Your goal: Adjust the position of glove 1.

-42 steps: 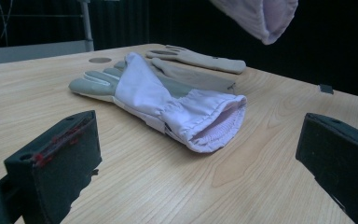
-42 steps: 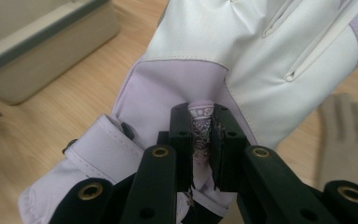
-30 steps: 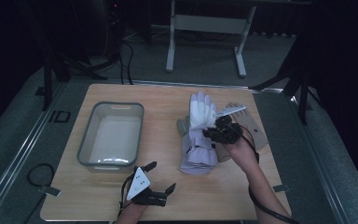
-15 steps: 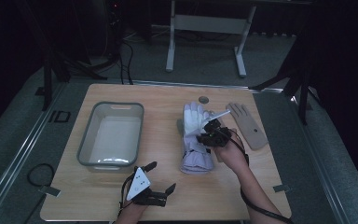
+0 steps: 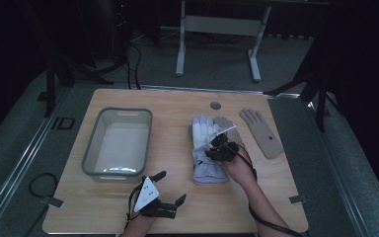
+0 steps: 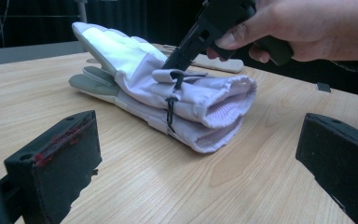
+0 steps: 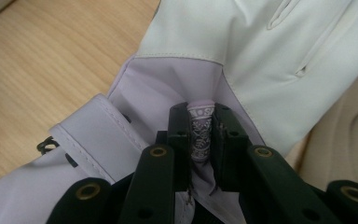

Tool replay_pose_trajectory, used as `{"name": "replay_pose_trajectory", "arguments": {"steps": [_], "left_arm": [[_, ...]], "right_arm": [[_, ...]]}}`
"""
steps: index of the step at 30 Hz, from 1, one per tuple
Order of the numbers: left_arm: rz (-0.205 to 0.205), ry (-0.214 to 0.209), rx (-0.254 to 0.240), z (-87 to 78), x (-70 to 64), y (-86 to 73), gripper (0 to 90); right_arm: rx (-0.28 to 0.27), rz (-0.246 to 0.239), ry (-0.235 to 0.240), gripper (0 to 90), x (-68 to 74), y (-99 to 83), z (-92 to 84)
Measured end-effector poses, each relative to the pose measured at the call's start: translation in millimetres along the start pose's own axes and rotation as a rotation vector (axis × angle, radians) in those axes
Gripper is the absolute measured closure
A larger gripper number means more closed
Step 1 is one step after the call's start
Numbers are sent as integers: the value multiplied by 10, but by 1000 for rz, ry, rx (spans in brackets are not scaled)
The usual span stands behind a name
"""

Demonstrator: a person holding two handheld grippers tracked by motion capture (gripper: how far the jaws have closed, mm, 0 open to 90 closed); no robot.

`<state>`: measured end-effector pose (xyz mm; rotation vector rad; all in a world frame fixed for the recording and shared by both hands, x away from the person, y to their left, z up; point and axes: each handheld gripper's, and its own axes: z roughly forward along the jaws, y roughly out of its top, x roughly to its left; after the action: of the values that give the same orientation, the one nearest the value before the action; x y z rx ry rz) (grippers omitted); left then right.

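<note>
- Right gripper (image 5: 216, 146) pinches a fold of the white glove (image 5: 206, 154), jaws closed on the cloth near its cuff
- Left gripper (image 5: 170, 190) rests open at the near edge of the table (image 5: 177, 106)
- White glove lies mid-table, right of the tray (image 5: 92, 152), atop a beige glove (image 7: 340, 140)
- Soft, light, floppy: it will likely sag, so the thick cuff hem looks the surest hold

Right tool (image 5: 216, 144) on white glove (image 5: 205, 150), beige glove (image 5: 262, 133) well apart, right of it.
</note>
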<state>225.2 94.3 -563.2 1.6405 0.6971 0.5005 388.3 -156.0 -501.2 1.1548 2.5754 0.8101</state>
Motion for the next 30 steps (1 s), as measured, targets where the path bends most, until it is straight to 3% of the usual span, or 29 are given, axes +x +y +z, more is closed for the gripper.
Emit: {"name": "replay_pose_trajectory", "arguments": {"steps": [7,10,15,18,21,23,26,30], "left_arm": [[-2,2,0,0,2,1,0],[-2,4,4,3,1,2,0],[-13,4,5,5,10,3,0],[-14,8,7,7,10,4,0],[-31,4,7,13,14,6,0],[-42,7,6,16,17,7,0],[-51,-7,17,29,17,11,0],[-66,-35,48,57,-3,33,0]], "right_arm": [[-15,-26,19,781,68,-93,-51],[-29,-18,28,711,34,-114,-54],[-85,-22,35,499,10,-115,-127],[-138,-37,57,401,-7,-100,-227],[-174,-22,107,286,-37,-97,-336],[-203,23,134,280,-82,-113,-408],[-217,47,195,235,-155,-163,-488],[-248,18,206,170,-186,-266,-557]]}}
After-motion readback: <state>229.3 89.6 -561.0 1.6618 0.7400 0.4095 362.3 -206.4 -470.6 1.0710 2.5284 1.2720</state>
